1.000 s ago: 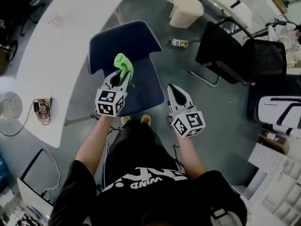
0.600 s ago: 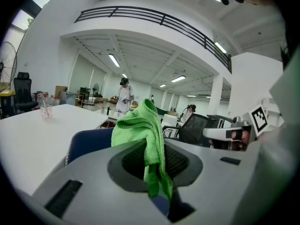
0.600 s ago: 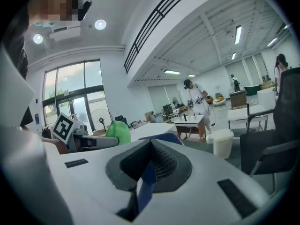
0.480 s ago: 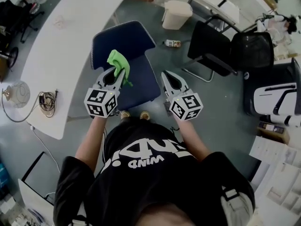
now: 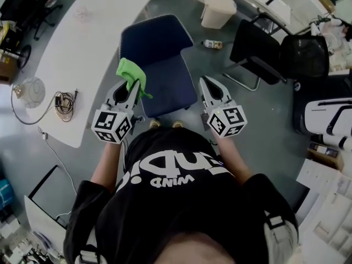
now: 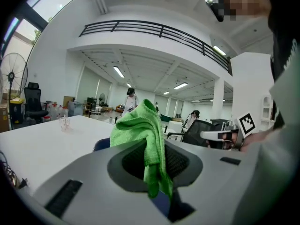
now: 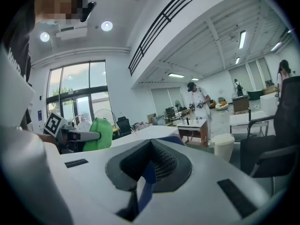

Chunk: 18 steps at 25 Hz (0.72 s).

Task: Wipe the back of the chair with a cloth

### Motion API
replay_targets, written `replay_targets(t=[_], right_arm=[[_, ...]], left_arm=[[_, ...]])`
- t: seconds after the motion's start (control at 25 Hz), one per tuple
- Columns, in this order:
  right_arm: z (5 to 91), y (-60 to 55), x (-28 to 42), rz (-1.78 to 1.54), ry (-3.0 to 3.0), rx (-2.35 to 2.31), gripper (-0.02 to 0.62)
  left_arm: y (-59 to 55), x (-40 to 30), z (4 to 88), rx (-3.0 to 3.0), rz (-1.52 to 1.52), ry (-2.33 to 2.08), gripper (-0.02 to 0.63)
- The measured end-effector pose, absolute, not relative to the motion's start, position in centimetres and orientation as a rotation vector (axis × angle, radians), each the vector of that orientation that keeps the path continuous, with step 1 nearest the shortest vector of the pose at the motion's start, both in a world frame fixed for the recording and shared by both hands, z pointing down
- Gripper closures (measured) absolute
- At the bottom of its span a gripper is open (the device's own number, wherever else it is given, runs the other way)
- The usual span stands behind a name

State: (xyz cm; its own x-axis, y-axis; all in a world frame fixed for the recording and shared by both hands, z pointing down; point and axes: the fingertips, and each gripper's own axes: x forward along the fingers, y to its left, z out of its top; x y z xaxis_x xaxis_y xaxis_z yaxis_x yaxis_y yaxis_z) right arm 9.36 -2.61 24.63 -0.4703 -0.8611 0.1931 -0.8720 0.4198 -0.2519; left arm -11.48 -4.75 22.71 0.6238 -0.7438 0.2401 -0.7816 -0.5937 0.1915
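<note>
Cloth hangs pinched in left gripper, hiding its tips; right gripper pressed together, empty, beside chair.

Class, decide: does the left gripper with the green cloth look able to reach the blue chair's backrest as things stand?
Probably yes. The left gripper, shut on the green cloth, hovers beside the blue chair; nothing stands between it and the chair's backrest.
</note>
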Motion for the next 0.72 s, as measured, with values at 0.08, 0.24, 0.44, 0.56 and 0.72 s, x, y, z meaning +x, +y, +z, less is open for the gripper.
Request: replay_targets(t=[0.08,0.24,0.44,0.56,0.72], right_arm=[[25.2,-2.3,9.2,0.508,-2.607,1.615,0.598],[26.2,-2.0,9.0,0.507,-2.592,1.663,0.598],[26.6,-1.8,8.8,0.469,-2.591,1.684,0.598],[26.6,-1.8,8.2,0.453,-2.601,1.669,0.598],[26.7,-1.9,7.4,0.445,-2.609,1.632,0.598]], left_arm=[[-4.2,-12.1,22.8,2.59,0.184,-1.255,0.54],[-3.8,-13.1,23.0,2.603,0.145,-1.293,0.54],[-4.1,-13.1,24.4,2.606,0.141,-1.316,0.54],[-4.1,-12.8,25.1,2.6,0.133,-1.326,0.54],[-4.2,-12.4,25.0,2.59,0.113,-1.347,0.54]])
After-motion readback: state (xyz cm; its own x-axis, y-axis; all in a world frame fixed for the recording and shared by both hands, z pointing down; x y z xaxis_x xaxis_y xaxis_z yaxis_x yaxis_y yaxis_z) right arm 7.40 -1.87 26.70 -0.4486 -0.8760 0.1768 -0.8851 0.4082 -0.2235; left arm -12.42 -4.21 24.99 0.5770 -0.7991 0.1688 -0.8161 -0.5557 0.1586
